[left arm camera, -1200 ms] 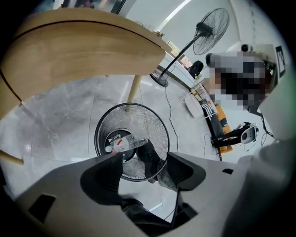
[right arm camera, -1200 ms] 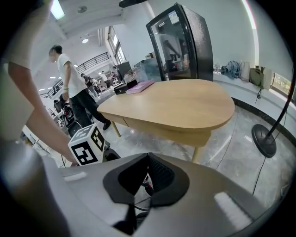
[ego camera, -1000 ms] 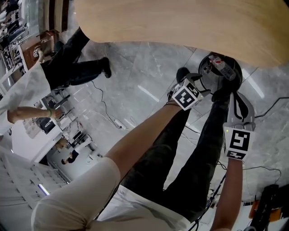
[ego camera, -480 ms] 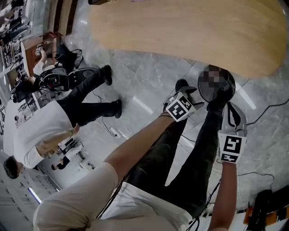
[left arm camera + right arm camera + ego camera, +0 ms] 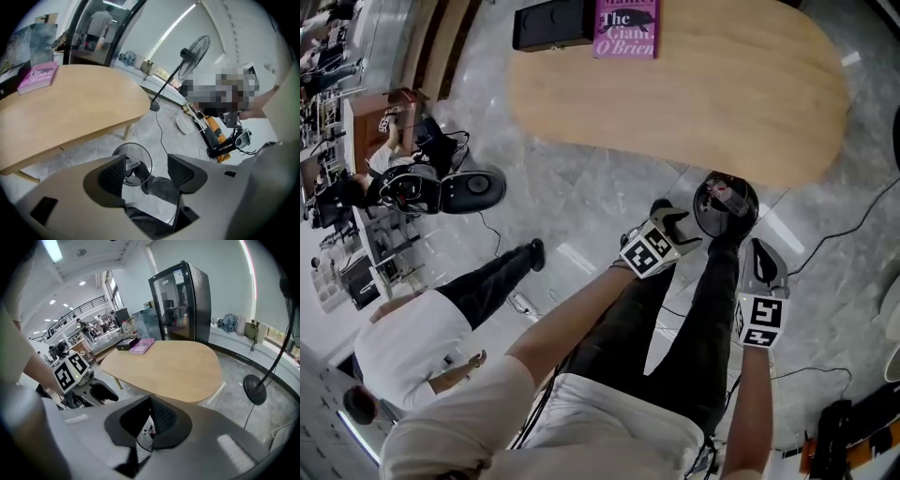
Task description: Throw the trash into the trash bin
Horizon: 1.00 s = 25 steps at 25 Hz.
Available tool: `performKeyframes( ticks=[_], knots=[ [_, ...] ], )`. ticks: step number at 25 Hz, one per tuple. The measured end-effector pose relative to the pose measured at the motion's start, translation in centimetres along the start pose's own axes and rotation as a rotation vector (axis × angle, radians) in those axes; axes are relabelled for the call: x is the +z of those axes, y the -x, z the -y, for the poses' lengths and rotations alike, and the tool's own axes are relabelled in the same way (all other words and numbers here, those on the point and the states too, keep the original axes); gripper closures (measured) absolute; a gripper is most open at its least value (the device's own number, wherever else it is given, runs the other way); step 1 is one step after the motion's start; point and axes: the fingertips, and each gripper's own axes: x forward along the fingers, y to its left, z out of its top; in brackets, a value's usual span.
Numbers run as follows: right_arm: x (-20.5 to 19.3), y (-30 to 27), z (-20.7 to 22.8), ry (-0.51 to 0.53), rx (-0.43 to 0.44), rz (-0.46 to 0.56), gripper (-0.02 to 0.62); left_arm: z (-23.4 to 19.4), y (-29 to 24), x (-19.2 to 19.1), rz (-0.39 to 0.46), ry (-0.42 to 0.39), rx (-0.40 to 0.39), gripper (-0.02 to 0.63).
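1. The trash [image 5: 733,195], a pale crumpled wrapper, lies inside the trash bin [image 5: 700,217] on the floor. It looks light, thin and crinkly, best pinched at a raised fold.
2. The left gripper [image 5: 682,230] hangs above the bin, its jaws wide but closing, with nothing between them.
3. The right gripper [image 5: 757,246], beside it, has its jaws together and empty.
4. The table [image 5: 722,94] edge stands just beyond the bin.

Floor [image 5: 581,187]: grey marble tiles, cables trailing.
Desk [image 5: 722,94]: rounded pale wood, pink book [image 5: 626,28] on top.
Fridge [image 5: 180,301]: black, glass-fronted.
Fan [image 5: 194,49]: standing, by a white wall.
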Motion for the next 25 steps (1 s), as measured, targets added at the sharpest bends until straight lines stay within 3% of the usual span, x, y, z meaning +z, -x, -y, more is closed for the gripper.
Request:
performKeyframes(
  ticks=[6, 15, 25],
  knots=[
    [4.4, 4.1, -1.3, -0.010, -0.009, 0.029, 0.584, 2.1, 6.6, 4.0, 0.068, -0.035, 0.003, 0.334],
    [15.2, 11.5, -4.7, 0.011, -0.016, 0.109, 0.584, 5.0, 20.0, 10.8, 0.205, -0.093, 0.022, 0.356],
    [24.4, 20.5, -9.3, 0.047, -0.090, 0.244, 0.584, 8.0, 33.8, 15.6, 0.325, -0.160, 0.049, 0.384]
  ],
)
